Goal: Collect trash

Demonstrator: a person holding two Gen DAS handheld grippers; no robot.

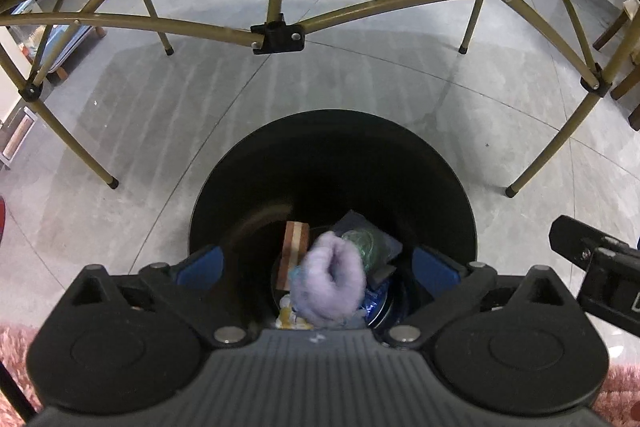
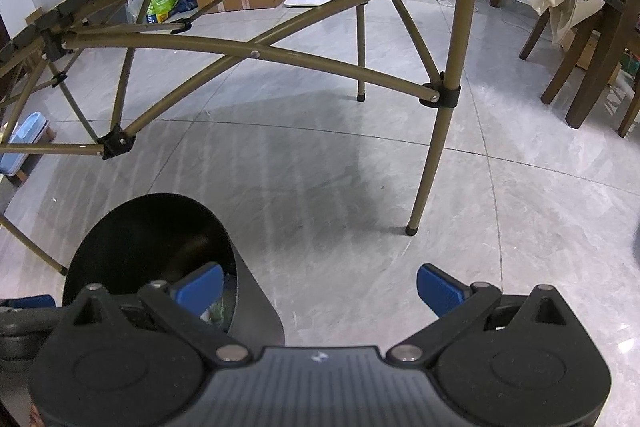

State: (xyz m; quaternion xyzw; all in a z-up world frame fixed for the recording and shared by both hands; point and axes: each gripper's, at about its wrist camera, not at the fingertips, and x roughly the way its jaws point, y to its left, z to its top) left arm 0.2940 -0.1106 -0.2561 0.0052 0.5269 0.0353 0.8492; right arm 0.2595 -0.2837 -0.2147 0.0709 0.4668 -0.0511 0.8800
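Left gripper (image 1: 318,263) jaws apart over black bin (image 1: 440,171); blurred lilac wad (image 1: 330,277), seemingly loose, between them; right gripper (image 2: 320,287) apart beside bin.

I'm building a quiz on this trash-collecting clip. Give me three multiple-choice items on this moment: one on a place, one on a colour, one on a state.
1. Where is the fuzzy lilac clump?
A. On the folding table
B. Over the mouth of the black trash bin
C. On the pink rug

2. What colour are the gripper pads?
A. Blue
B. Red
C. Yellow

3. How does the left gripper stand?
A. Shut on the clump
B. Shut and empty
C. Open

Answers:
1. B, the blurred clump shows between the fingers, above the rubbish in the bin.
2. A, both wrist views show blue pads.
3. C, its pads stand far apart, clear of the clump.
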